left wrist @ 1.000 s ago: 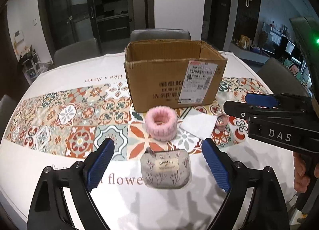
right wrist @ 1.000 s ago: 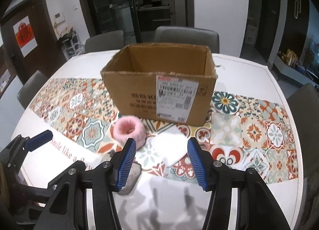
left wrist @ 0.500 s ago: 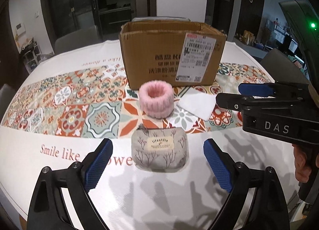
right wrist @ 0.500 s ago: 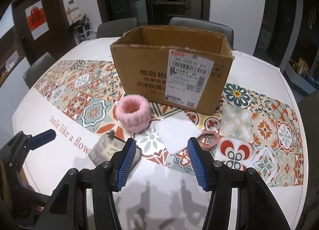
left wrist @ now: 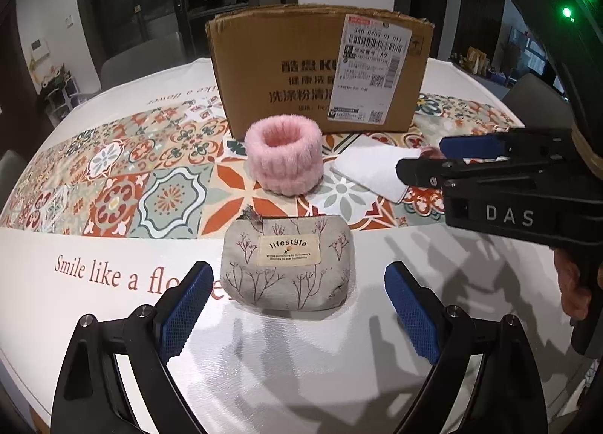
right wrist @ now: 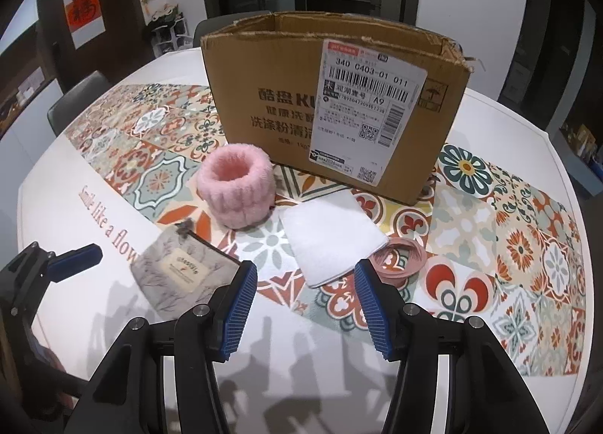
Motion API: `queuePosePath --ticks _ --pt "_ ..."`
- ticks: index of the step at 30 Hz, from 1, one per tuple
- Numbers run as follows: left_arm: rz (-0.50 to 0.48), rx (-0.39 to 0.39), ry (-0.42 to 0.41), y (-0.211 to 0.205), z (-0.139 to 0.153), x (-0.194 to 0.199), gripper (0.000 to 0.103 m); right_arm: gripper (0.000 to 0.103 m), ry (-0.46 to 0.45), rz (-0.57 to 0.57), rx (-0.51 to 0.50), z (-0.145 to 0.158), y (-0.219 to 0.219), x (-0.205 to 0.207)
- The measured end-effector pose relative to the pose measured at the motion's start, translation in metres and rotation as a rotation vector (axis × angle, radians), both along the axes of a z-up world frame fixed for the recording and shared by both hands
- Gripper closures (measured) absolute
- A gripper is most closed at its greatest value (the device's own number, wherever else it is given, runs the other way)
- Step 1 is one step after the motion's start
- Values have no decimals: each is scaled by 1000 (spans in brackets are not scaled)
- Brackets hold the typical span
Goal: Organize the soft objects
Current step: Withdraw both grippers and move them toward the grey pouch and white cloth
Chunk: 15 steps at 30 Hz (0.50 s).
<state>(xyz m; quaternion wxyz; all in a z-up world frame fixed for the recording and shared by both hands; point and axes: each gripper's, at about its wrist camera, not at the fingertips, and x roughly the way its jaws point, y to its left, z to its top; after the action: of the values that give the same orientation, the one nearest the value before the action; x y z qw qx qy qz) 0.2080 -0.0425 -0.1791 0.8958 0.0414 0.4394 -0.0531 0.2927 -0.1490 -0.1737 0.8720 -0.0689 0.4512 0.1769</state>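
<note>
A grey "lifestyle" fabric pouch (left wrist: 288, 266) lies on the table just ahead of my open, empty left gripper (left wrist: 297, 306); it also shows in the right wrist view (right wrist: 184, 272). Behind it stands a fluffy pink wristband (left wrist: 283, 161) (right wrist: 235, 189). A folded white cloth (right wrist: 331, 236) (left wrist: 373, 168) lies just ahead of my open, empty right gripper (right wrist: 305, 298), with a pink coiled band (right wrist: 401, 257) at its right edge. An open cardboard box (right wrist: 331, 95) (left wrist: 320, 68) stands behind them all.
The round table (right wrist: 471, 377) has a white cloth with a patterned tile strip. Dark chairs (right wrist: 71, 106) stand around it. The right gripper's body (left wrist: 508, 185) shows at the right of the left wrist view.
Both grippers have moved down and forward toward the table. The pouch now sits close between the left fingers' line; the white cloth is nearer the right gripper. Objects have not moved.
</note>
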Motion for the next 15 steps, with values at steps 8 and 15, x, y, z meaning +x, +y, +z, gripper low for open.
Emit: queuePosePath --ticks 8,15 --pt "36 12 -8 -2 -14 8 10 48 -35 61 -32 -15 6 16" --pt "52 9 -5 -4 -22 11 10 48 -29 77 -21 -28 9 32"
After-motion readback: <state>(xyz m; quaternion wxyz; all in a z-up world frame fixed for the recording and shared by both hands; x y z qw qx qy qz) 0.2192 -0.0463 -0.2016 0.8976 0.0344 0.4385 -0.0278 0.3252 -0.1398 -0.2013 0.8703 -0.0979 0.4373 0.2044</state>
